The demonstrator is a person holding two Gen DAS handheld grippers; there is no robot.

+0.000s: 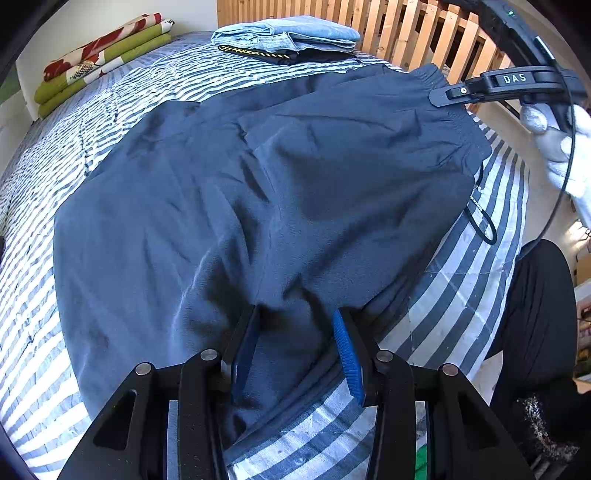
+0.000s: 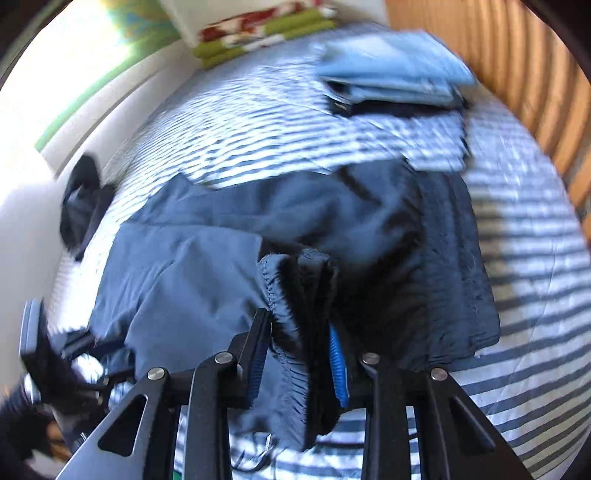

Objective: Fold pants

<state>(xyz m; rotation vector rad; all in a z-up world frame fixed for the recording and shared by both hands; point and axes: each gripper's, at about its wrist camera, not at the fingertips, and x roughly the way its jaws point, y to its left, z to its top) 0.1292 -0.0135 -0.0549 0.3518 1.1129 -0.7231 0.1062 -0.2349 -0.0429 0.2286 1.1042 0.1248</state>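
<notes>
Dark navy fabric pants (image 1: 258, 192) lie spread across the blue-and-white striped bed cover (image 1: 461, 288). The left tool (image 1: 295, 354) stands apart, cloth between its blue pads, not pinched. The right tool (image 2: 299, 354) is clamped on the bunched elastic waistband. Beyond sit folded light-blue jeans (image 1: 288, 35) on dark clothes, a folded green floral quilt (image 1: 99, 55) and a wooden slatted rail (image 1: 406, 33).

I see a striped bedspread (image 1: 92, 122) covering the bed, a folded light-blue garment (image 1: 286, 35) stacked on a dark one near wooden slats (image 1: 406, 33), and folded green floral bedding (image 1: 99, 59) far left.
</notes>
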